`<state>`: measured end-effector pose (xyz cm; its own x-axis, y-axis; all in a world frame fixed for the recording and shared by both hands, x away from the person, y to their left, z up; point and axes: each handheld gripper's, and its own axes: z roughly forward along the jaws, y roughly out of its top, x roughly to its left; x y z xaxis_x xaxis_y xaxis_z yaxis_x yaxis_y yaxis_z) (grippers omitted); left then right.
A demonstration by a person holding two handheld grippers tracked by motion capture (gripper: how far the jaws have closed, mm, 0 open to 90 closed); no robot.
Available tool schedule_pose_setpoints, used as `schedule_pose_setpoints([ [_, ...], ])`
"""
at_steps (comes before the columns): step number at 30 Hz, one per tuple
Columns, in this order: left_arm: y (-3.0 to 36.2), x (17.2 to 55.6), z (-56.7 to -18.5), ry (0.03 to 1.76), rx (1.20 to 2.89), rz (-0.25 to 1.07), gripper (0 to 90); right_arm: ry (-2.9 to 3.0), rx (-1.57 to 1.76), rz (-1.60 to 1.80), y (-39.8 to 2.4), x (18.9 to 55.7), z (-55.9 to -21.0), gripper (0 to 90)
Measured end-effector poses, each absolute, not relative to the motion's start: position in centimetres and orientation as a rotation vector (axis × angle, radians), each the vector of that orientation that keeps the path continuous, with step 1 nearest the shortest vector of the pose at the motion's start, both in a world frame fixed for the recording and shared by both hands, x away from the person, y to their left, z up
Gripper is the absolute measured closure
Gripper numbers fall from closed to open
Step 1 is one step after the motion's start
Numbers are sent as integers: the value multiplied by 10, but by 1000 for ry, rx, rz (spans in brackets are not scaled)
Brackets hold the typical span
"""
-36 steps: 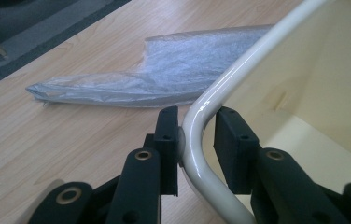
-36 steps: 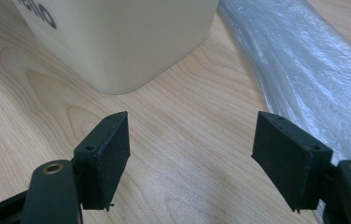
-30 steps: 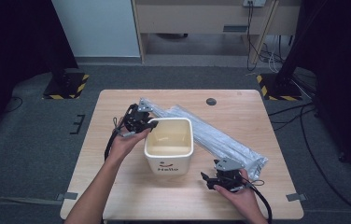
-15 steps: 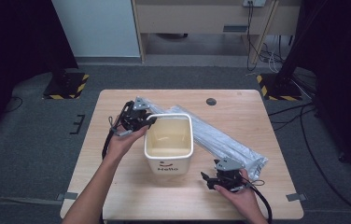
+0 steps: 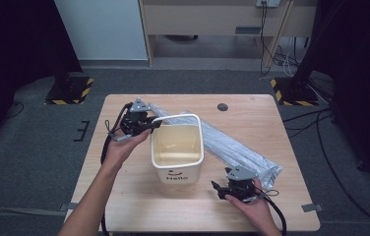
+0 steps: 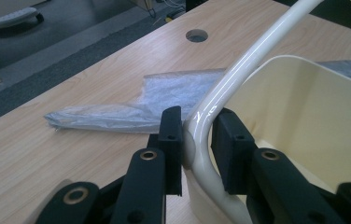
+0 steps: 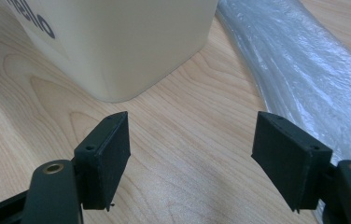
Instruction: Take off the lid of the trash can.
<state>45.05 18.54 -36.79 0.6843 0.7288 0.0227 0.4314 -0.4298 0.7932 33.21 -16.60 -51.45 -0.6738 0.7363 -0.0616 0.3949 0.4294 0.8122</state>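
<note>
Bucket [image 5: 177, 153] empty (cream); left gripper [image 6: 197, 133] pinches handle [image 6: 239, 74].

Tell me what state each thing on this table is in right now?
Bucket: upright, open, nothing visible inside.
Handle: raised, pinched at its bend.
Left gripper: shut on the handle.
Right gripper: open, holding nothing, near the bucket.
Plastic bag: lying flat behind the bucket.

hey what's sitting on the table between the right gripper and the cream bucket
Nothing: bare wooden table separates the open right gripper from the cream bucket in the right gripper view. The plastic bag lies off to the side.
</note>
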Motion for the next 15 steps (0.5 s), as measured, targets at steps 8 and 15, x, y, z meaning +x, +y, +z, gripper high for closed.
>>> schedule_pose_setpoints([
  [8,196,443,-354,873,2060,442,741,2283,954,1130,-163,332,-515,275],
  [15,207,430,-341,887,2012,439,742,2289,946,1129,-161,331,-516,273],
])
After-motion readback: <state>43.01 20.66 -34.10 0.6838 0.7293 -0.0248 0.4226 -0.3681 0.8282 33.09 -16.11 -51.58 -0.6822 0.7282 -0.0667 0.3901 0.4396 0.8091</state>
